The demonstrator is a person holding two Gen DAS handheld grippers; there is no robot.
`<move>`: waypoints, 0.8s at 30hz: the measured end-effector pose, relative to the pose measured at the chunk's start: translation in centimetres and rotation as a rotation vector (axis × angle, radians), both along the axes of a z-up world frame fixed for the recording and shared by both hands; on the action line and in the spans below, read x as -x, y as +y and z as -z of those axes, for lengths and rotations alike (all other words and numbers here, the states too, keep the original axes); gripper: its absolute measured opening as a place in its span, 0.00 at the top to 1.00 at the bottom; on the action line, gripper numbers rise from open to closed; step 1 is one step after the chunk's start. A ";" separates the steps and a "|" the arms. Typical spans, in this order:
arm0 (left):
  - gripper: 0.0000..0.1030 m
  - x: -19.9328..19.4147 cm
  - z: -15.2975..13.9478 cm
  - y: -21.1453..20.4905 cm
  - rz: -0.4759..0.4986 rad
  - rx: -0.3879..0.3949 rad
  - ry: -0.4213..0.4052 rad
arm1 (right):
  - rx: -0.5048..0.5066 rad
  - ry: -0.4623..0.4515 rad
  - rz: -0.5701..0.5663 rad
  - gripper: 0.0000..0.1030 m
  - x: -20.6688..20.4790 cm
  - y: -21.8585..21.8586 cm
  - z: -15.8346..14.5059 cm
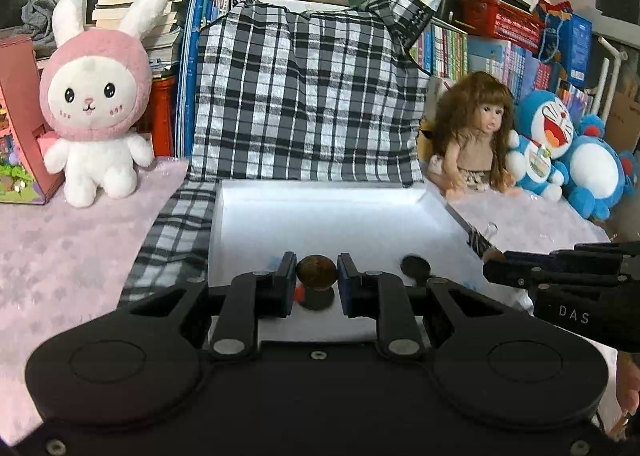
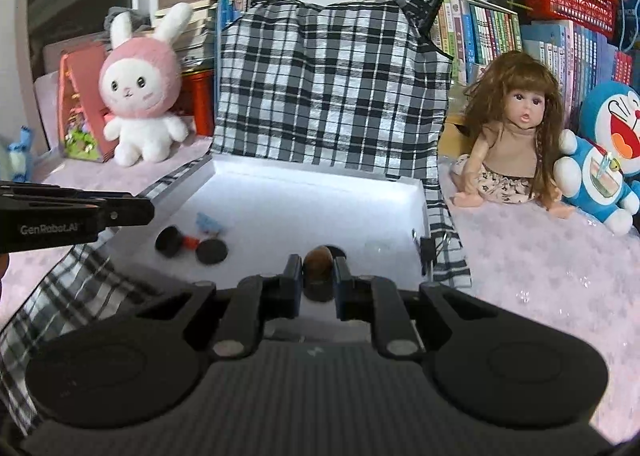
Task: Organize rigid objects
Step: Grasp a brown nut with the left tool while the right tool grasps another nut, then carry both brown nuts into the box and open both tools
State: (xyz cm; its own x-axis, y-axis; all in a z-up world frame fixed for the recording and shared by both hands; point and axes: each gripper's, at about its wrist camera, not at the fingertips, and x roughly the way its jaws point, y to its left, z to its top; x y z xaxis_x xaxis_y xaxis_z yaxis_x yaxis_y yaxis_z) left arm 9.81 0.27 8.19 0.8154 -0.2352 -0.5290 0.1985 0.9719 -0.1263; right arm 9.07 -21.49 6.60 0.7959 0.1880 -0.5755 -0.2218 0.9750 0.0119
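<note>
each gripper holds a small brown, ridged, nut-like ball. in the left wrist view the left-hand brown ball [image 1: 317,271] sits squarely between the blue pads of the left gripper [image 1: 317,276], which is closed down on it, with its own shadow on the tray floor just beneath, so it appears lifted clear. in the right wrist view the right-hand brown ball [image 2: 318,261] is clamped the same way in the right gripper [image 2: 318,268], also narrowed to the ball's width. neither ball shows a marked long axis; each is roughly round, the right one a little taller than wide.

both hover over the near part of the shallow white tray [image 2: 312,180], which lies on the checked black-and-white cloth [image 1: 308,88] over the pink surface [image 1: 72,256]. left of the right gripper, on the tray floor, lie a small black-and-red dumbbell-shaped piece [image 2: 176,242], a flat black disc [image 2: 212,251] touching it, and a little blue piece [image 2: 208,223] just beyond. the left gripper is the nearer one to these. the far half of the tray is bare, so the likely set-down spot lies straight ahead and away from both grippers.

beyond sit a pink-hooded white plush rabbit [image 1: 96,104] on the left and a brown-haired doll [image 2: 516,128] on the right.
</note>
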 end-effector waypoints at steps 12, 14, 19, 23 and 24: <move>0.80 -7.4 -0.2 0.3 0.002 0.075 0.113 | -0.038 0.124 0.022 0.81 -6.6 0.1 -0.3; 0.80 -8.8 0.7 0.2 0.004 0.072 0.160 | -0.027 0.152 0.030 0.81 -7.6 0.3 0.2; 0.80 -11.4 2.7 -0.1 -0.023 0.047 0.221 | -0.039 0.223 0.069 0.81 -10.1 0.4 1.6; 0.80 -12.8 3.8 0.0 -0.042 0.037 0.239 | -0.055 0.253 0.082 0.81 -11.4 0.4 2.3; 0.80 -13.1 4.1 0.0 -0.047 0.035 0.243 | -0.056 0.259 0.083 0.81 -11.8 0.5 2.5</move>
